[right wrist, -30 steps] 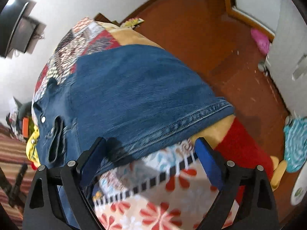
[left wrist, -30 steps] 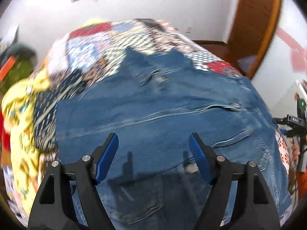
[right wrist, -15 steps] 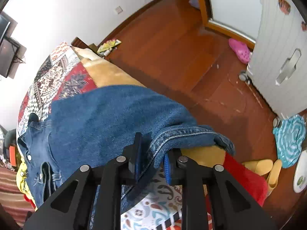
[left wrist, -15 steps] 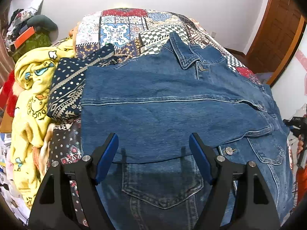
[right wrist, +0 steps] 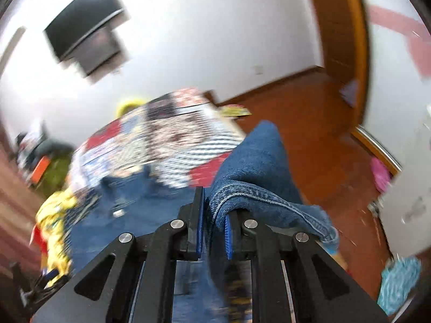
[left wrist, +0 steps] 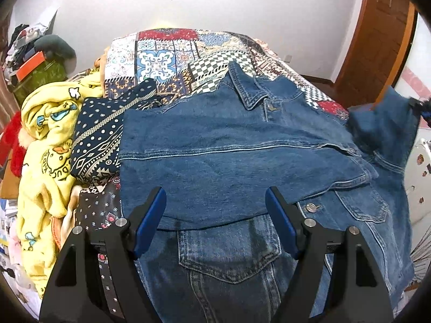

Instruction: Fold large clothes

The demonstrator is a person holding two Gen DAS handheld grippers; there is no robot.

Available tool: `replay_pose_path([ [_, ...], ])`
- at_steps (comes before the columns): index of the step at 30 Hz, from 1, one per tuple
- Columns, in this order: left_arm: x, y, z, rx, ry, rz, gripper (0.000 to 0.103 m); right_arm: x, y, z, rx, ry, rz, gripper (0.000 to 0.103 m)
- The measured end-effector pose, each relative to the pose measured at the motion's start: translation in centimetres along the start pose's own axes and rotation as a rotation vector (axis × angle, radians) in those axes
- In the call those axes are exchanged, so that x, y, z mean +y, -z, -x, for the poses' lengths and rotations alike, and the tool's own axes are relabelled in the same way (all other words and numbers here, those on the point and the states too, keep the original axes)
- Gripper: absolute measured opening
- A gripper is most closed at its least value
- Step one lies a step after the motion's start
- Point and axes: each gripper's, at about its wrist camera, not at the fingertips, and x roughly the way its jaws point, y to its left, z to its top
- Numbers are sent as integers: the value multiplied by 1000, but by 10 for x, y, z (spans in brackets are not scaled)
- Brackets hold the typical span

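A blue denim jacket (left wrist: 242,156) lies front up on the patchwork bed (left wrist: 172,53), collar toward the far wall, its left sleeve folded across the chest. My left gripper (left wrist: 215,220) is open and empty, hovering above the jacket's lower chest. My right gripper (right wrist: 214,223) is shut on the cuff of the right sleeve (right wrist: 253,167) and holds it lifted above the bed. That raised sleeve also shows at the right edge of the left wrist view (left wrist: 385,126). The right wrist view is blurred by motion.
A yellow duck-print blanket (left wrist: 45,156) and a navy patterned cloth (left wrist: 99,140) lie piled left of the jacket. Clutter sits in the far left corner (left wrist: 35,62). A wooden door (left wrist: 377,40) and red-brown floor (right wrist: 336,161) are right of the bed.
My right gripper closed on the sleeve cuff and has raised it off the bed, swinging toward the jacket. My left gripper stayed open and pulled back slightly.
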Motion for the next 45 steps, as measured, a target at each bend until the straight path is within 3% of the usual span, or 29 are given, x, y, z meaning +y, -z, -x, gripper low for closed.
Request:
replay_pose_path([
  [5,1,3,11,-20,8,-12,75,64,31,-27,103,-127,122,11],
  [8,2,6,16,-25,1,-24,75,84,58,-60,202,-142,167,11],
  [14,0,11,23,-25,2,-44,75,83,114,-115,442,-159,162,11],
  [22,-35,-8,24,-37,21,-137,75,86,126,-98,538,-173,244,14],
  [26,-74,-31,25,-52,68,-205,75,72,116,-69,485,-169,305,23],
  [31,-135,-63,21,-61,166,-298,78,34,92,-30,295,-38,328,29],
  [33,-164,-74,16,-61,216,-336,81,16,81,-17,228,22,311,45],
  [37,-225,-86,-5,-36,274,-437,82,-19,65,6,105,166,255,63],
  [39,-248,-86,-18,-7,295,-474,82,-38,61,12,79,209,207,76],
  [45,-311,-65,-78,171,340,-571,82,-82,67,9,107,260,70,79],
])
